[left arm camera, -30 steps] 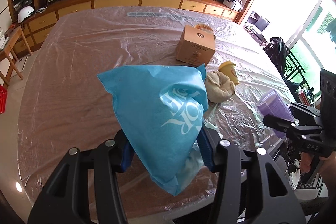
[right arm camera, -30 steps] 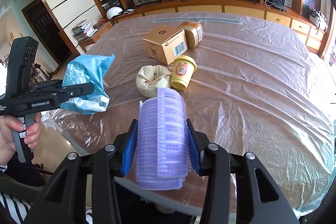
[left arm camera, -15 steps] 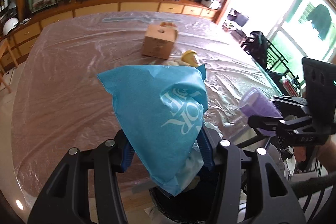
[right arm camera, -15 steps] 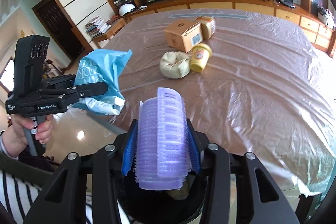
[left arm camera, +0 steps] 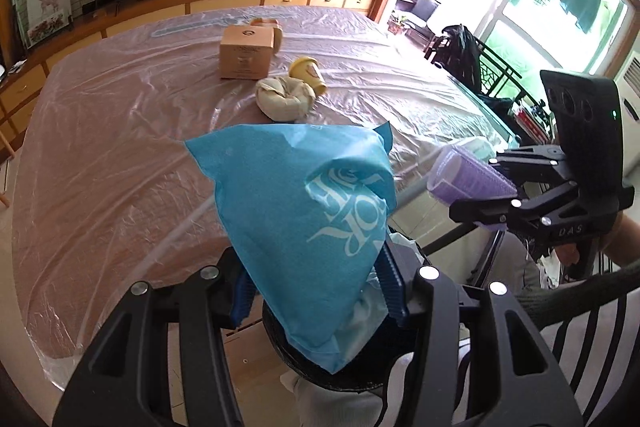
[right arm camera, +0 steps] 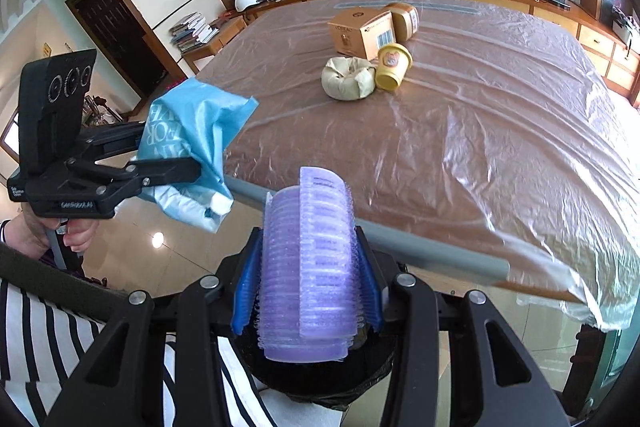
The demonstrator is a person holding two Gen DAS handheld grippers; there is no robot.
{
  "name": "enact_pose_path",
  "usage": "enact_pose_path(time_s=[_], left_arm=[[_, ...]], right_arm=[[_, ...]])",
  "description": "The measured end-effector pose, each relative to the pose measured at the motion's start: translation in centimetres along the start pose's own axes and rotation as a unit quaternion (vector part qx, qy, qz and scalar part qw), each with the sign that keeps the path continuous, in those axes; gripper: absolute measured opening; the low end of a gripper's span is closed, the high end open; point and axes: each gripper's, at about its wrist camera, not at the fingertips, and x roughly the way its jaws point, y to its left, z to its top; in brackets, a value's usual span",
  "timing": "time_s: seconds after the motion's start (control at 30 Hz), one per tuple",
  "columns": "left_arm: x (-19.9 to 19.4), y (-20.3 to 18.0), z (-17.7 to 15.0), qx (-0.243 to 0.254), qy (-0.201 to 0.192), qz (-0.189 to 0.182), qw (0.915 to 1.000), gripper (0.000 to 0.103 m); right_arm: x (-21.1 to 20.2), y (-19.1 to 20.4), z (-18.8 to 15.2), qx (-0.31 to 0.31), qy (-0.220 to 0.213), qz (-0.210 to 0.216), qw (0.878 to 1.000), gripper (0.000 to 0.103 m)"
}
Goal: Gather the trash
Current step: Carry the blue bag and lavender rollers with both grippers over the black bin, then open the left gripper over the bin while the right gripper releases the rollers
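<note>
Trash was split between the two grippers and the big table (right arm camera: pixel 500 131), whose brown top lay under a wrinkled clear plastic sheet (right arm camera: pixel 568 255) that hung over the near edge. On the far half of that table sat a cardboard box (right arm camera: pixel 362 31) with a tan jar (right arm camera: pixel 406 21) touching its far side; nearer stood a yellow cup (right arm camera: pixel 393 66), tilted, touching a crumpled beige wad (right arm camera: pixel 349 79) beside it. Off the table's near edge, the left gripper (left arm camera: pixel 318 285) was clamped on a blue bag (left arm camera: pixel 304 211) with white lettering, its blue pads pressing the bag's lower sides while the fabric stood up in a loose peak and a paler, whitish layer showed at the bottom right. Below it, past the table edge, was the dark round mouth of a black bin (left arm camera: pixel 320 371). The right gripper (right arm camera: pixel 306 291) was closed on a purple ridged roll (right arm camera: pixel 308 267), held upright between its blue pads, over the same dark opening (right arm camera: pixel 320 383). In the left wrist view the right gripper (left arm camera: pixel 472 201) showed to the right with the purple roll (left arm camera: pixel 466 179) at its tip; in the right wrist view the left gripper (right arm camera: pixel 188 173) showed to the left, the blue bag (right arm camera: pixel 192 135) hanging from it, a hand (right arm camera: pixel 52 231) on its handle.
</note>
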Motion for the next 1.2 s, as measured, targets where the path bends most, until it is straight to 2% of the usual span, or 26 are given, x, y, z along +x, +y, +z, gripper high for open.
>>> enact_pose_path(time_s=[0.47, 0.87, 1.07, 1.2], left_arm=[[1.1, -4.0, -2.5, 0.058, 0.037, -0.007, 0.9976, 0.052], [2.6, -5.0, -5.3, 0.104, 0.098, -0.020, 0.9896, 0.052], [4.5, -4.6, -6.4, 0.101, 0.121, -0.010, 0.9875, 0.052], [6.0, -4.3, -6.7, 0.097, 0.127, 0.014, 0.9870, 0.052]], right_arm=[[0.0, 0.9, -2.4, -0.008, 0.013, -0.002, 1.000, 0.043], [1.2, 0.9, -4.5, -0.019, 0.047, -0.007, 0.999, 0.043], [2.8, 0.6, -5.2, -0.017, 0.067, -0.014, 0.998, 0.043], [4.0, 0.6, -5.7, -0.024, 0.074, -0.033, 0.996, 0.043]])
